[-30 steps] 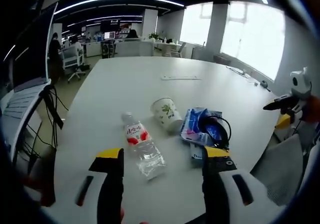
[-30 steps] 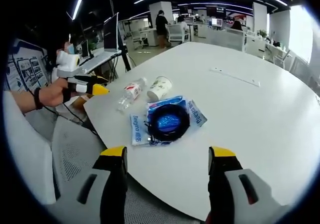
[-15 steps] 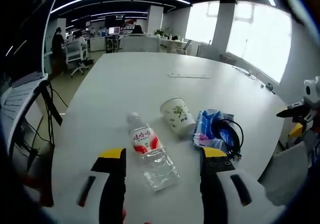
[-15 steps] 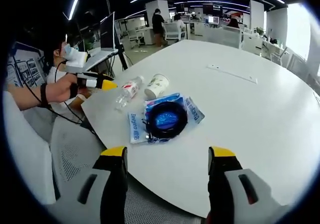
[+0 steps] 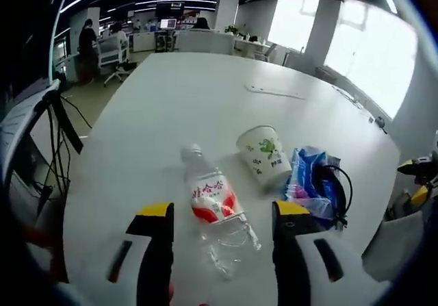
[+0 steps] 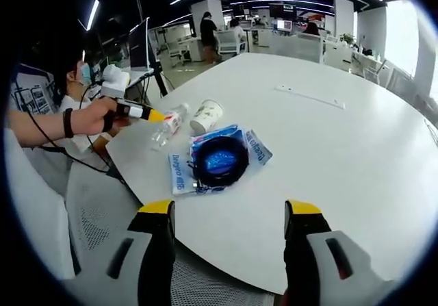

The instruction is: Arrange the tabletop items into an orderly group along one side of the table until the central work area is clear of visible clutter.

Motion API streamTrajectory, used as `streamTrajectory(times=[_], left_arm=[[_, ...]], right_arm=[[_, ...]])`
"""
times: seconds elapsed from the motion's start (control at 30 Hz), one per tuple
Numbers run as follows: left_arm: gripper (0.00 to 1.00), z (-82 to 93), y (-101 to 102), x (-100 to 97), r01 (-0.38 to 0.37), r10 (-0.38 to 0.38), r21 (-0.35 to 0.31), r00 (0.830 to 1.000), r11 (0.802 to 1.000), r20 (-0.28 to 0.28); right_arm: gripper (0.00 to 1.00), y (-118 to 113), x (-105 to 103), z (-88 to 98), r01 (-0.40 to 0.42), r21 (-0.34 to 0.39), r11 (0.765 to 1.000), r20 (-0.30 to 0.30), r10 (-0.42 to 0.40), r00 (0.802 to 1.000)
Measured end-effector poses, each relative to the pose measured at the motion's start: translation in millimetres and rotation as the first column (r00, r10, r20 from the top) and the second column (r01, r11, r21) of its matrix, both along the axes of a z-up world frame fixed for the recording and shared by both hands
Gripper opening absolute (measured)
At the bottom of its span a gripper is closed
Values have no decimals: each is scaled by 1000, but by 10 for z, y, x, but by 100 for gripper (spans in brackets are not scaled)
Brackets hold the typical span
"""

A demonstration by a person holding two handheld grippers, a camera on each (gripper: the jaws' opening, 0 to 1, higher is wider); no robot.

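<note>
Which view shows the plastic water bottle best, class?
The left gripper view: the water bottle lies close between that gripper's jaws, its red label clear. In the right gripper view it is small and distant, beside the left gripper.

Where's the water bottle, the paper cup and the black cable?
Water bottle (image 5: 213, 200), left gripper view: red label.
Paper cup (image 5: 265, 159), left gripper view: printed side wall.
Black cable (image 6: 220, 159), right gripper view: coil's upper loop.

Clear plastic water bottle with red label (image 5: 212, 207): glossy, crinkled. White paper cup with green print (image 5: 263, 157): matt. Blue plastic wipes packet (image 6: 217, 159): shiny film. Black coiled cable (image 6: 219, 162): smooth, rubbery-looking. Large white round table (image 6: 342, 148): smooth, faintly sheened top. Grey mesh chair back (image 6: 102, 231): woven cloth.
</note>
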State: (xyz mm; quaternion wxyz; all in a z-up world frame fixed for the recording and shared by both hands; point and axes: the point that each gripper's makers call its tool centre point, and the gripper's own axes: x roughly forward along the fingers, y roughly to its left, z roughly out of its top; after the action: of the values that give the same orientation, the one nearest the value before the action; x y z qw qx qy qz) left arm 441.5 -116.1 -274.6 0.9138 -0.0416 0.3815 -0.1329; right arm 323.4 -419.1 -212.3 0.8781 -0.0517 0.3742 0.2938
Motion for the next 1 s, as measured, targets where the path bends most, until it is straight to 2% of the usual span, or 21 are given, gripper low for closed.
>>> streamTrajectory(times=[0.2,0.67,0.83,0.9,1.0], left_arm=[[57,-98,10,80,-11,10,-10,999,1000,-33],[55,-320,-3,321,-12,13,12,993,1000,-114],[54,-374,-24,336,-5,7,17,991,1000,-136],[50,-410,-37,293,23,-18,30,987,999,-160],[49,-406,-34,298,13,-8,27,988,1000,-154]], right_arm=[[64,-29,6,-15,11,1,1000,-5,-11,1000],[64,-43,32,-39,19,-5,1000,-14,-19,1000],[64,-33,45,-27,16,-5,1000,-11,-16,1000],[64,-34,46,-29,14,-7,1000,-12,-14,1000],[64,-27,49,-28,13,-8,1000,-11,-13,1000]])
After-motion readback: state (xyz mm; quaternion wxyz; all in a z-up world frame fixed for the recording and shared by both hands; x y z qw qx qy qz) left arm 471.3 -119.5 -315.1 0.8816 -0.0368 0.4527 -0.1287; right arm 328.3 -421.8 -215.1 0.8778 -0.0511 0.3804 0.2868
